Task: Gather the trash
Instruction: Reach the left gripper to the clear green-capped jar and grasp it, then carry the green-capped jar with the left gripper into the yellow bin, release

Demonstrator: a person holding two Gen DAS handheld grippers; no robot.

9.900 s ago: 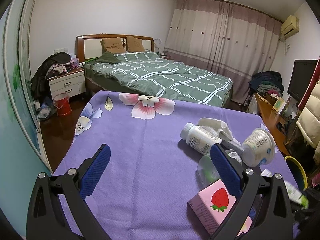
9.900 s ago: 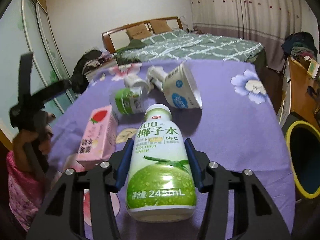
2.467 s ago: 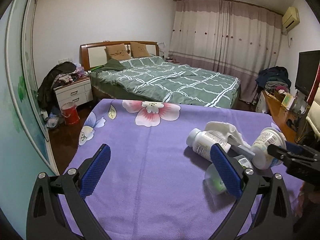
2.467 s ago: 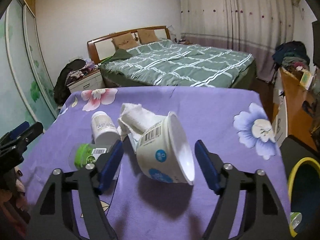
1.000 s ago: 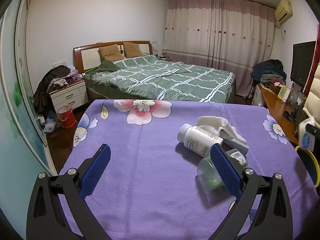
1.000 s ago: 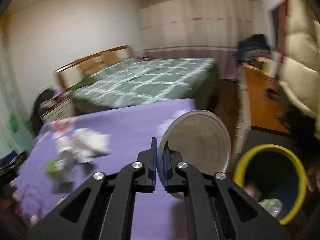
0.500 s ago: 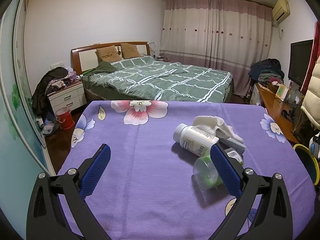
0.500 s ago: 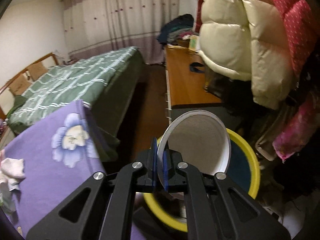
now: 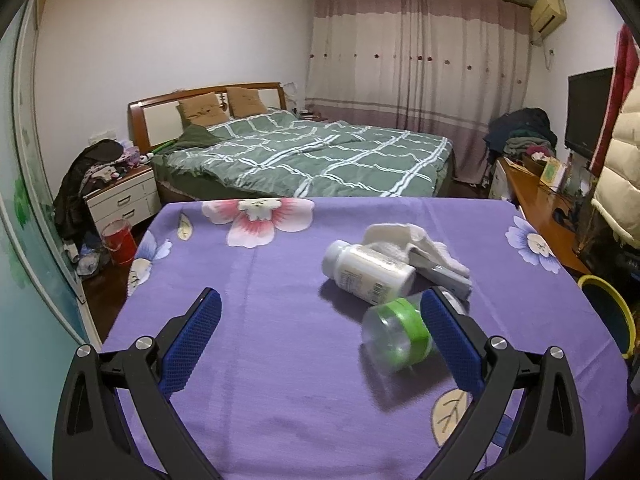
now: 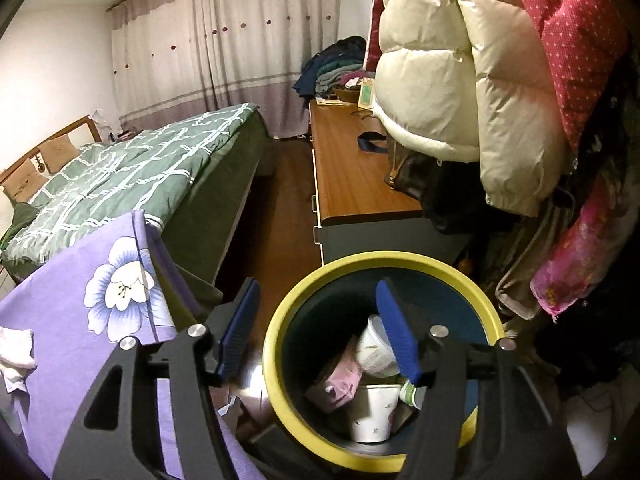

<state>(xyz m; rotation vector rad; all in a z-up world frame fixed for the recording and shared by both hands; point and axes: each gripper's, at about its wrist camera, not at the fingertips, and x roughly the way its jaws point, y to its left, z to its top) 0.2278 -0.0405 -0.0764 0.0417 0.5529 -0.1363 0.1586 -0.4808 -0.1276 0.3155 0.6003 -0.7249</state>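
Now the right gripper [image 10: 316, 328] hangs over the round yellow-rimmed dark-blue trash bin [image 10: 460, 280], jaws opening with nothing between them. A second ago they were pinched on the rim of a white paper yogurt cup; that cup [image 10: 374, 348] now lies tilted inside the bin, on top of a pink carton [image 10: 340, 380] and beside another white cup [image 10: 372, 412]. So one more piece is dropped, release done.

The left gripper [image 9: 316, 336] has its blue-padded fingers [image 9: 192, 336] spread wide, holding nothing, low over the purple flowered tablecloth [image 9: 260, 360]. Left on the cloth: a white plastic bottle [image 9: 366, 266] lying on its side, a clear bottle with a green label [image 9: 394, 334] just beside the left gripper's right finger, and a crumpled white tissue [image 9: 408, 238] behind them. A grey flat item under the tissue, cannot tell what. By my read, roughly half the trash remains and the clear bottle is nearest for pickup.
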